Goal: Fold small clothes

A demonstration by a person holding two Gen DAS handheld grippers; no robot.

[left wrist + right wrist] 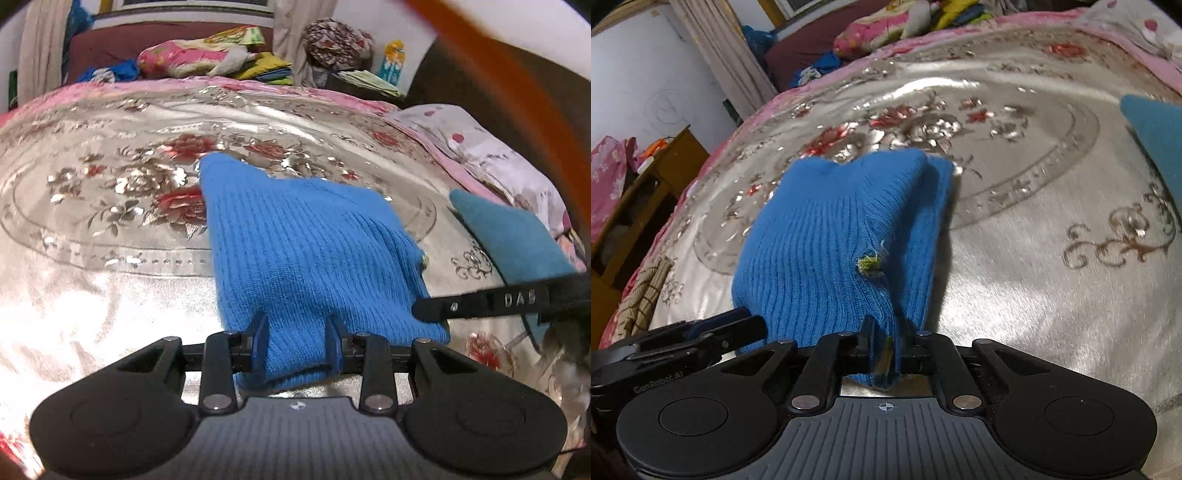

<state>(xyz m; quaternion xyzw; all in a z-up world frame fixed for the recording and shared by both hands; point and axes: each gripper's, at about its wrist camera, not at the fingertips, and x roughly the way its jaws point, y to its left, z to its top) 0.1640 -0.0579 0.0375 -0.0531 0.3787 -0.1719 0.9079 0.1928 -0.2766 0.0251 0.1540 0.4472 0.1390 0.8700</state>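
While we carry the blue knit [306, 251] over the silver bedspread [110, 295], both grippers pinch its near edge: left gripper [295, 347] with a thick bunch between its jaws, right gripper [886, 343] nearly closed on a thin hem. Keep both hands level so the fold lands square. A teal cloth [517, 236] lies right of the knit, apparently clear of it.

Home bedroom. Bed [110, 295] spread with shiny silver bedcover [1034, 258], red flower pattern, pink edging. Polka-dot pillow [480, 147] at bed's side. Second bed or sofa with maroon cover [805, 40] behind, piled with pink floral bundle [177, 59], yellow and blue folded cloths [269, 68]. Beige curtains [716, 48] beside window frame. Wooden cabinet [646, 192] against white wall. Blue knitted garment [295, 251] and teal cloth [517, 240] lying on bedcover.
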